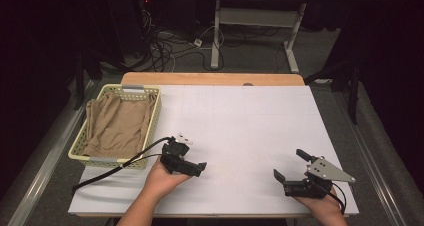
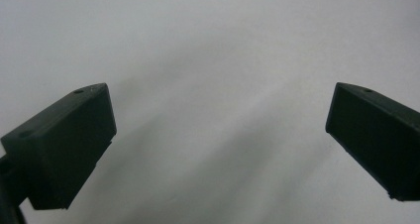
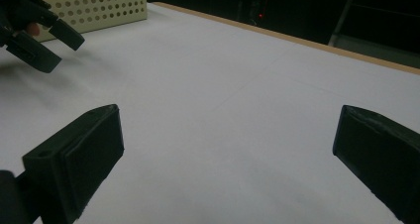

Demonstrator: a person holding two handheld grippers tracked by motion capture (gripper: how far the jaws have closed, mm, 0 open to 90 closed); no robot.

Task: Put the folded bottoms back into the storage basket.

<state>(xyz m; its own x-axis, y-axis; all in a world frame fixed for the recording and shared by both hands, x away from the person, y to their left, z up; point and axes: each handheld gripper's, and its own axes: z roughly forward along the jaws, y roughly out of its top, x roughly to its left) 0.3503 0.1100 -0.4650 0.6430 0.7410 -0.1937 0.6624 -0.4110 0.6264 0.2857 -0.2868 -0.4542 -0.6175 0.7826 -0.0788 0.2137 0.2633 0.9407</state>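
My left gripper (image 1: pixel 194 165) hovers low over the white table top (image 1: pixel 240 131), just right of the basket's near corner, held in a hand. Its jaws stand wide apart in the left gripper view (image 2: pixel 220 135), with only bare white surface between them. My right gripper (image 1: pixel 291 165) rests near the table's front right, open, with its grey three-cornered plate (image 1: pixel 327 171) on top. In the right gripper view (image 3: pixel 228 154) its jaws are spread with nothing between them, and the left gripper (image 3: pixel 52 44) shows farther off at the upper left, open too.
A pale yellow perforated basket (image 1: pixel 151 123) stands on the table's left side, with a tan cloth (image 1: pixel 116 126) lying in it. The basket's wall (image 3: pixel 99 6) appears in the right gripper view. Beyond the wooden far edge (image 1: pixel 212 79), cables lie on the floor under another table.
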